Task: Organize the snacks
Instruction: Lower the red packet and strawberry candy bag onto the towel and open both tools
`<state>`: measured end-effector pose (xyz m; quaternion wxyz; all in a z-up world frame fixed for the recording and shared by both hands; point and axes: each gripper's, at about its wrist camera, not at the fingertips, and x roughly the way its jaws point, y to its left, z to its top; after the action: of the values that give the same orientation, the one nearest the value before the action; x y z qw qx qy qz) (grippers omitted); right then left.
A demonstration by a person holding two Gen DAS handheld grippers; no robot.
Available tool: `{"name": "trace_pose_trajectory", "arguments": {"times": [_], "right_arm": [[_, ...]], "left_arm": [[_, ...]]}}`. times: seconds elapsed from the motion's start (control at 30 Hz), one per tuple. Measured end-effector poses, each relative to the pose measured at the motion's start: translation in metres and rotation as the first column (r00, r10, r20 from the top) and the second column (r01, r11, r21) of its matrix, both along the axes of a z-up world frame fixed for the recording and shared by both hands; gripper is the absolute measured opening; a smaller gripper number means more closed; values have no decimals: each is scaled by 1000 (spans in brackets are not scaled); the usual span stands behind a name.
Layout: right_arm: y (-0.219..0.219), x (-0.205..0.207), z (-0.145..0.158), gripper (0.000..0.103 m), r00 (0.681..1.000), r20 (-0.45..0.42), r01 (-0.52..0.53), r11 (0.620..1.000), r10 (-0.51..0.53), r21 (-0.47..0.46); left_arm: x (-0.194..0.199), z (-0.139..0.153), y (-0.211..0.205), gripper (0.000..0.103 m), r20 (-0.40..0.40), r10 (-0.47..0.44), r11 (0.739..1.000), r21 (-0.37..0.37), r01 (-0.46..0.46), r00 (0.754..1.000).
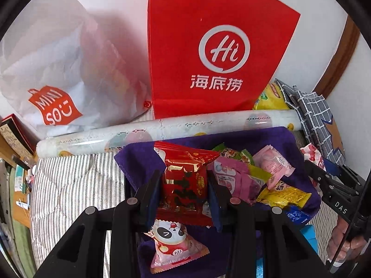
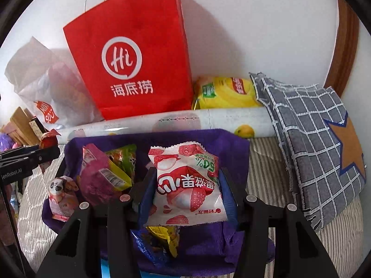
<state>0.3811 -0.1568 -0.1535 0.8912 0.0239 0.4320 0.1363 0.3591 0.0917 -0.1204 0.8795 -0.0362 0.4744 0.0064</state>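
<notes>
The red paper bag (image 1: 208,46) bears a white "Hi" ring logo and three Chinese characters; only the right wrist view shows its white cord handles. Left of it, the white plastic bag (image 1: 58,64) reads "MINISO" in full in the left wrist view alone. The grey checked cushion (image 2: 308,139) shows its brown star clearly only from the right wrist. A printed roll (image 1: 162,129) lies along the striped bed cover (image 1: 69,185) behind the purple cloth (image 1: 143,159), on which the loose snacks lie. The left gripper (image 1: 184,185) is clamped on a red and gold packet (image 1: 184,180) above that cloth. The right gripper (image 2: 185,185) is clamped on a white lychee packet (image 2: 185,180) printed "50%". A panda-printed packet (image 1: 171,243) lies below the left gripper.
</notes>
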Motion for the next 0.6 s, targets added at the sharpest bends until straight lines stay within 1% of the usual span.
{"name": "trace_pose_trajectory", "arguments": {"times": [0.13,0.23,0.6], "right_arm": [[1,2,-9,53,1000,-29,-12,1000,13,3],[1,4,-17,53,998,-62,-26,999,27,23],[8,8,-33,53,990,-126,-60,998,64,37]], "left_arm": [[3,-8,-1,35,-27,-1,1000,-9,1,1000],[5,-15,-4,35,-47,-9,1000,-14,8,999],[11,-32,-16,35,-107,-52,998,-26,50,993]]}}
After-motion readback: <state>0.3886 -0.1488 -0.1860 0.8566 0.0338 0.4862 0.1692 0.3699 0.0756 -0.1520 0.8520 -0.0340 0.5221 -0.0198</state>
